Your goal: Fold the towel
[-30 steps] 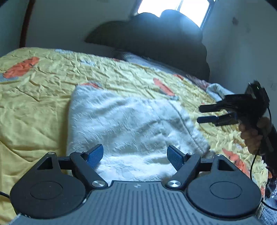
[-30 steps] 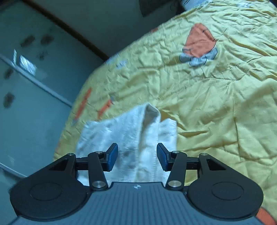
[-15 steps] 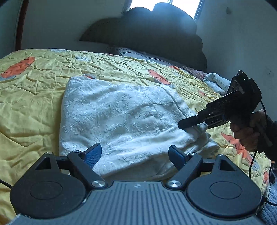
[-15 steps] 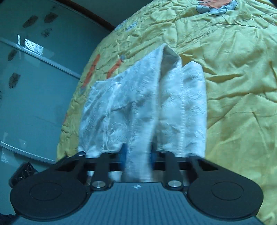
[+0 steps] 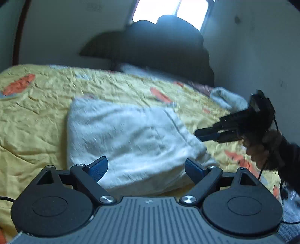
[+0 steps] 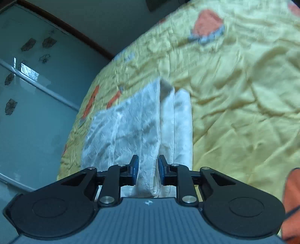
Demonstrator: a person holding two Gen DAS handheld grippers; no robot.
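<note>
A white towel (image 5: 127,135) lies folded on the yellow bedspread (image 5: 37,116). My left gripper (image 5: 146,169) hovers open over the towel's near edge, with nothing between its blue pads. In the left wrist view my right gripper (image 5: 204,134) sits at the towel's right edge, held by a hand (image 5: 262,150). The right wrist view shows the towel (image 6: 135,122) with a raised fold running lengthwise. There my right gripper (image 6: 148,169) is shut on the near end of that fold, which fills the narrow gap between the pads.
The bedspread (image 6: 234,93) is wrinkled, with orange patches. A dark headboard (image 5: 159,47) and a bright window (image 5: 168,9) stand at the far end. A pale bundle of cloth (image 5: 226,99) lies by the right wall. Glass doors (image 6: 28,93) stand beyond the bed's left side.
My right gripper came down to the towel's edge fold and closed from open onto it. My left gripper stayed open above the near edge and shifted only slightly.
</note>
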